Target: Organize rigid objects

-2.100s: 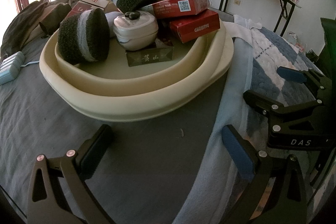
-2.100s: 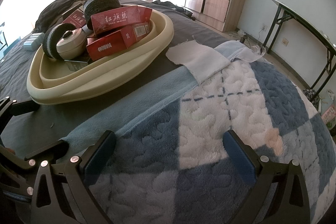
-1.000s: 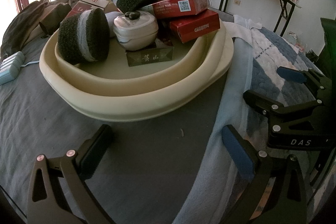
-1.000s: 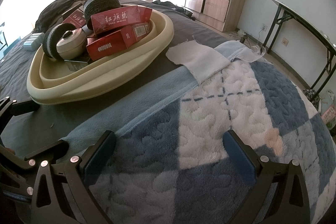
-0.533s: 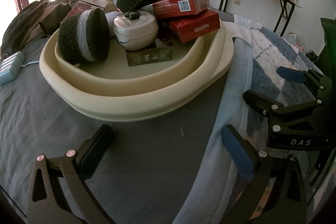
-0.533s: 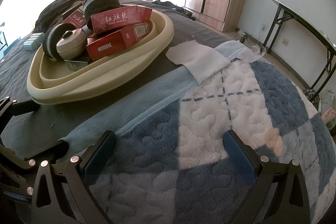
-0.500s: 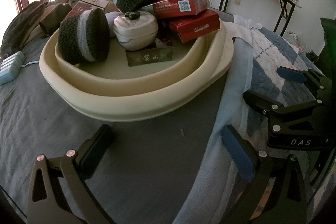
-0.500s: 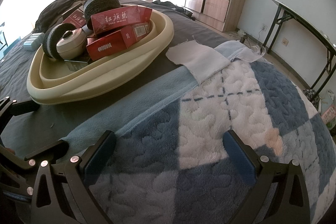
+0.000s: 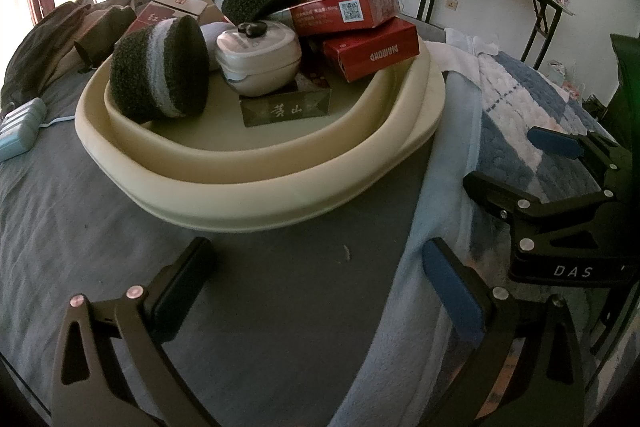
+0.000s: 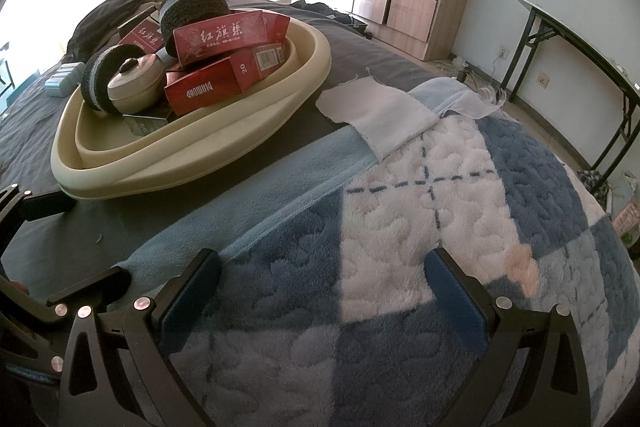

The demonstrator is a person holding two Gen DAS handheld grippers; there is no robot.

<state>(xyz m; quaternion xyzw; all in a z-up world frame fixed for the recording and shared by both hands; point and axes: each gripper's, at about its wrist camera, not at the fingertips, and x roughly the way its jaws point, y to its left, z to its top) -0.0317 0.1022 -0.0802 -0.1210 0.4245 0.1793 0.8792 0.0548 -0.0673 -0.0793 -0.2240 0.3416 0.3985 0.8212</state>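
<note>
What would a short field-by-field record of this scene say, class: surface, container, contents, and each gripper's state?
surface: grey sheet and blue checked blanket
container: cream basin
contents: red boxes, two dark sponges, lidded pot, dark box
left gripper: open, empty, short of the basin
right gripper: open, empty, over the blanket

Two sponges (image 9: 160, 73), one lidded pot (image 9: 259, 61), perhaps five boxes (image 9: 372, 49) (stacked).

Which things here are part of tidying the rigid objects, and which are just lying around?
Job: cream basin, red boxes, dark box, lidded pot, round scrub pads.

Lying about: white cloth, checked blanket, blue case, dark clothing.
</note>
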